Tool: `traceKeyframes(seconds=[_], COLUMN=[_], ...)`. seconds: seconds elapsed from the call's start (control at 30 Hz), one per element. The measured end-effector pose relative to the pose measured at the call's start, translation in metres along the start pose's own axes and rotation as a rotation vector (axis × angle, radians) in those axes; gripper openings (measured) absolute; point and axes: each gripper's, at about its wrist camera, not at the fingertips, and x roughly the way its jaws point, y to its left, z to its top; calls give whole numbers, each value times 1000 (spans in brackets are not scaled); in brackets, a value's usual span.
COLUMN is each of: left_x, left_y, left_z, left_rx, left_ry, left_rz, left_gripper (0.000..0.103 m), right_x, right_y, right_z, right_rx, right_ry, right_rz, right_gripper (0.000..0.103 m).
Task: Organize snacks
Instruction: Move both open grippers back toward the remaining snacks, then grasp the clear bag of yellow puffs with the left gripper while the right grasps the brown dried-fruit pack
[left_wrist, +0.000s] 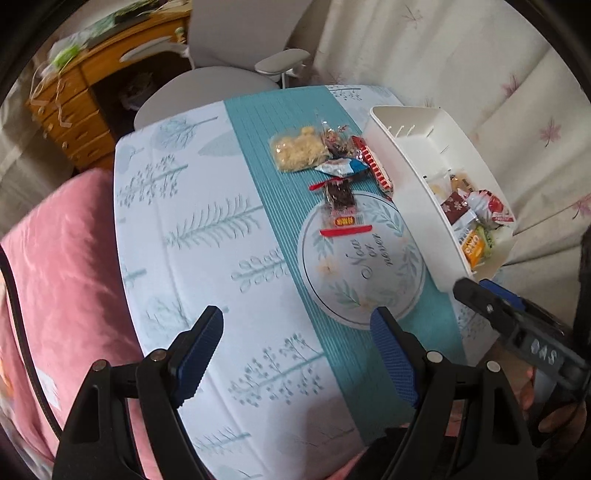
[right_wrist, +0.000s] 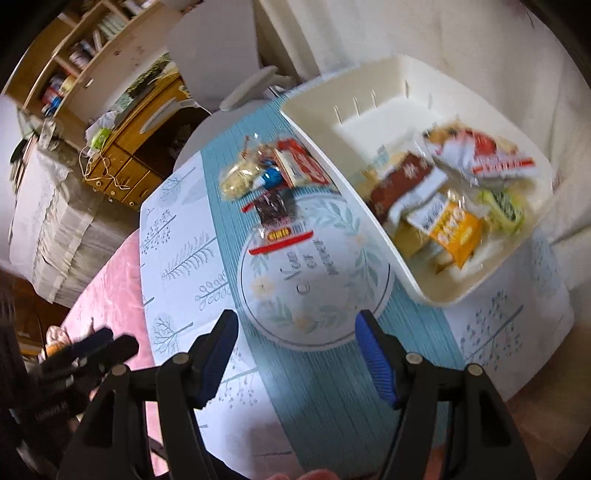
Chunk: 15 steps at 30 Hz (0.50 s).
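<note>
Upper right, we see the white bin (left_wrist: 413, 192) with packets inside (blurred in the right view); loose snacks (left_wrist: 325, 155) lie just left of it on the tablecloth (left_wrist: 192, 229); our left gripper (left_wrist: 295, 350) and right gripper (right_wrist: 297, 354) gape wide, holding nothing

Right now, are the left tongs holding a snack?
No, the left tongs are open and empty above the tablecloth; the nearest snack packet lies untouched.

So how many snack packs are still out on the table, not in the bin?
5, clustered left of the bin: yellow pack, clear pack, blue-silver pack, red pack, dark pack nearest. Others could hide beneath.
</note>
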Motion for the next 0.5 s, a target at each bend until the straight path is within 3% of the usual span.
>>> traceKeyframes(seconds=[0.33, 0.5], left_x=[20, 53], left_y=[5, 2], left_z=[60, 95], left_rx=[75, 154], left_ry=[9, 22], left_rz=[43, 58], left_gripper=[81, 81], right_x=[18, 42], right_y=[27, 39], right_z=[14, 25], right_rx=[-164, -238], right_ry=[-88, -133], right_rz=[2, 0], right_gripper=[66, 66])
